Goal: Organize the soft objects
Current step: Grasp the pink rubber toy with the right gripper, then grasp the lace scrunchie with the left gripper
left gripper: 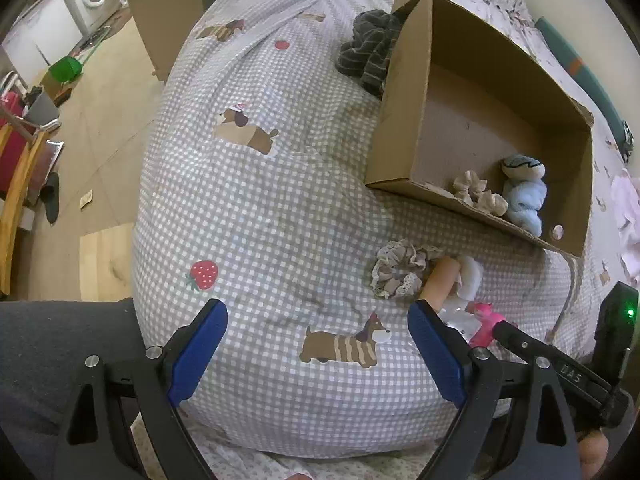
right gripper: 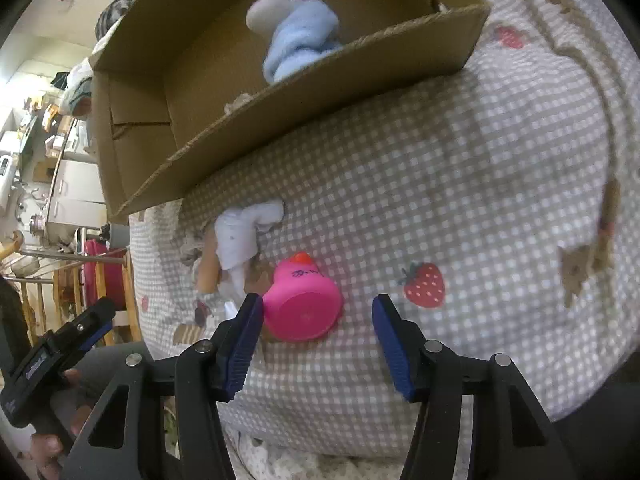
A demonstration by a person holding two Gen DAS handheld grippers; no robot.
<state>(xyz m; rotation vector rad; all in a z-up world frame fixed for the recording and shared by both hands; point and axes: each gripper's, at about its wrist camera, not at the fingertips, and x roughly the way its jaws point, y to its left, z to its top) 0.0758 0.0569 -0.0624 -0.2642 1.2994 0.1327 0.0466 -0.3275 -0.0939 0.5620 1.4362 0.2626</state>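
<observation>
A cardboard box (left gripper: 404, 120) lies on the checked bedcover and holds a light blue plush (left gripper: 524, 196) and a beige scrunchie (left gripper: 478, 194). The box (right gripper: 320, 88) and the blue plush (right gripper: 298, 36) also show in the right wrist view. A lace scrunchie (left gripper: 398, 268), a white cloth (left gripper: 468, 276) with a tan roll (left gripper: 442, 280), and a pink rubber duck (left gripper: 486, 322) lie in front of the box. My right gripper (right gripper: 318, 322) is open, with the pink duck (right gripper: 302, 304) lying on its side between the fingertips, close to the left finger. My left gripper (left gripper: 318, 326) is open and empty over the bedcover.
A dark striped cloth (left gripper: 370, 50) lies behind the box's left wall. The white cloth (right gripper: 248, 232) lies just beyond the duck. The bed's edge drops to a wooden floor (left gripper: 100, 152) at the left, where a second cardboard box (left gripper: 168, 12) stands. Pale cloth (left gripper: 626, 216) lies at the far right.
</observation>
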